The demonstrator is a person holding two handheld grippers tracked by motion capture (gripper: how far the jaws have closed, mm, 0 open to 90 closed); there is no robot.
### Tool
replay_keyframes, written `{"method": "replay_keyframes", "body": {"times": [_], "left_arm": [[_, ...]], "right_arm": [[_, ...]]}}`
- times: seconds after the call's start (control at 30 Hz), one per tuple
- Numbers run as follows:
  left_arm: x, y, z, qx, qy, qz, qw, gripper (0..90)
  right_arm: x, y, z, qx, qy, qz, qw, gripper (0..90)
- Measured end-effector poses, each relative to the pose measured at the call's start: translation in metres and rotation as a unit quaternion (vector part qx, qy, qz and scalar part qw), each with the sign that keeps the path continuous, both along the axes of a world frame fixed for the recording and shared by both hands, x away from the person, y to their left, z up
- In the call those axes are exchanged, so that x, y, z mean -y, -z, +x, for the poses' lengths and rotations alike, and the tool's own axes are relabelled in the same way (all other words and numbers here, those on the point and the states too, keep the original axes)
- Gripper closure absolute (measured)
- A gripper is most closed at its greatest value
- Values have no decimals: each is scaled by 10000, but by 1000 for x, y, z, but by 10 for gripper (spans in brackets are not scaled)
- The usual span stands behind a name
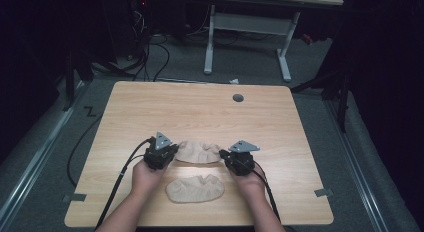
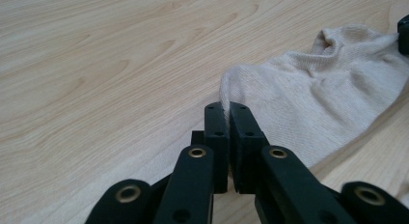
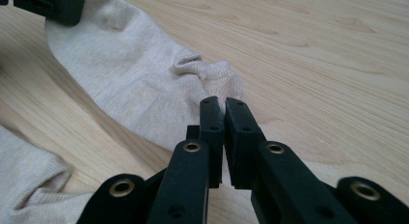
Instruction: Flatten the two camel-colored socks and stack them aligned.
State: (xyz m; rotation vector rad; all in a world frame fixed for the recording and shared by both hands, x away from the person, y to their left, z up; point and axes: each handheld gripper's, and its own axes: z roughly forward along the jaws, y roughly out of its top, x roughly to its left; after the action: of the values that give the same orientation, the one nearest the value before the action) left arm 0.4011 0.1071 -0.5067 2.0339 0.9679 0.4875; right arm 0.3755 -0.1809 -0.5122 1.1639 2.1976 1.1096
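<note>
Two beige ankle socks lie on the wooden table (image 1: 200, 112). The far sock (image 1: 200, 151) is stretched between both grippers. My left gripper (image 1: 174, 150) is shut on its left end; in the left gripper view the jaws (image 2: 227, 113) pinch the sock's (image 2: 313, 108) edge. My right gripper (image 1: 223, 155) is shut on its right end, where the closed jaws (image 3: 224, 105) nip the cloth (image 3: 130, 84) near a crumpled fold. The near sock (image 1: 195, 188) lies flat and loose between the person's wrists, and its edge (image 3: 29, 180) also appears in the right gripper view.
A grey grommet (image 1: 238, 98) sits in the table's far half. Tape patches (image 1: 75, 197) (image 1: 324, 192) mark the front corners. Beyond the table stand a white desk frame (image 1: 245, 32) and floor cables (image 1: 150, 57). Bare wood surrounds the socks.
</note>
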Motion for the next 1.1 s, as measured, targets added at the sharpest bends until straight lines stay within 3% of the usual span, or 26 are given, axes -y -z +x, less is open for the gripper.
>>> {"method": "replay_keyframes", "body": {"times": [0.4,0.8,1.1], "left_arm": [[-19,-3,-24,128,-110,-265,9995,870],[-22,-5,-57,107,-56,-387,9992,870],[-23,-8,-78,71,99,-472,9988,870]], "right_arm": [[-10,-6,-5,103,-112,66,9999,868],[-14,-10,-35,236,-331,-46,9992,868],[-9,-17,-56,336,-420,9,9986,868]]}}
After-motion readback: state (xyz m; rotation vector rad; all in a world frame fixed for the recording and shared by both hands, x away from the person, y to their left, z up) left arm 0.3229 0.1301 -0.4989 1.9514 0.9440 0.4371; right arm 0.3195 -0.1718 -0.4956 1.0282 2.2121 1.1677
